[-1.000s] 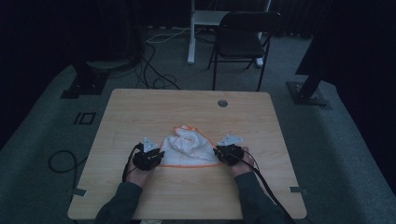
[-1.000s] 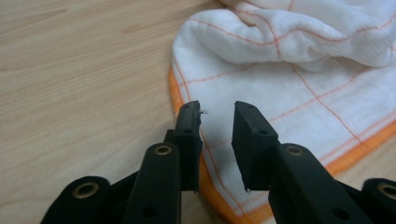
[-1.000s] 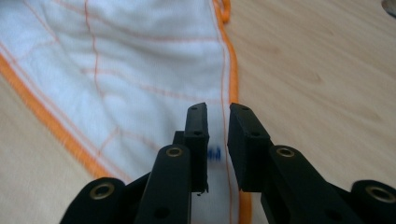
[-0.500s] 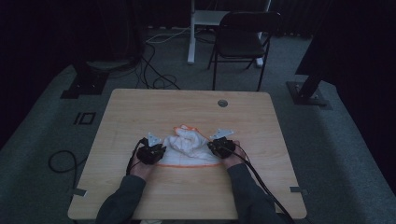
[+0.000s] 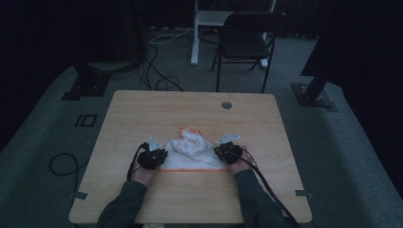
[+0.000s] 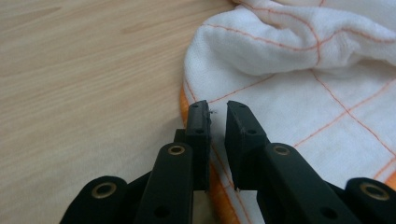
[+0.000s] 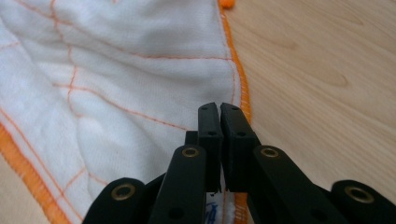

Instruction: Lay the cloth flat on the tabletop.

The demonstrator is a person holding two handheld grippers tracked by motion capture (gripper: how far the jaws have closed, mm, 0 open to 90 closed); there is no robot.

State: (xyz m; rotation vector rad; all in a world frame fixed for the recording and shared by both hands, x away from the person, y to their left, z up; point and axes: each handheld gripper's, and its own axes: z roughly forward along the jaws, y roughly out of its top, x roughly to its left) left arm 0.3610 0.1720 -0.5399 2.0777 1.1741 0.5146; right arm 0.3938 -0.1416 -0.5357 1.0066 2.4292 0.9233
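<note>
Fingers first: the right gripper point(image 7: 219, 112) has its fingers point(image 7: 208, 123) pressed together at the orange-hemmed edge of the white cloth point(image 7: 121, 70), with cloth showing under and behind them; whether a fold is pinched between the pads cannot be told. The left gripper point(image 6: 218, 112) has its fingers point(image 6: 198, 121) a narrow gap apart, standing over the cloth's point(image 6: 299, 93) orange hem; they have just been closing, and nothing is clamped between them.

Largest to smallest: the wooden surface point(image 5: 142, 114) is bare beyond the cloth, with wide open room toward its far edge and both side edges; a small round grommet point(image 5: 226, 104) sits near the far edge. On the floor beyond stand a dark folding chair point(image 5: 247, 38) and loose cables point(image 5: 161, 80). The cloth point(image 5: 195, 152) lies bunched near the person's side of the surface, its near hem straight, its far part heaped. The left gripper point(image 5: 152, 156) sits at the cloth's left end and the right gripper point(image 5: 228, 152) at its right end, both touching it.

Against the frame a second ago, both grippers have come in closer to the cloth's ends, and the cloth's heap looks more gathered toward the middle.
</note>
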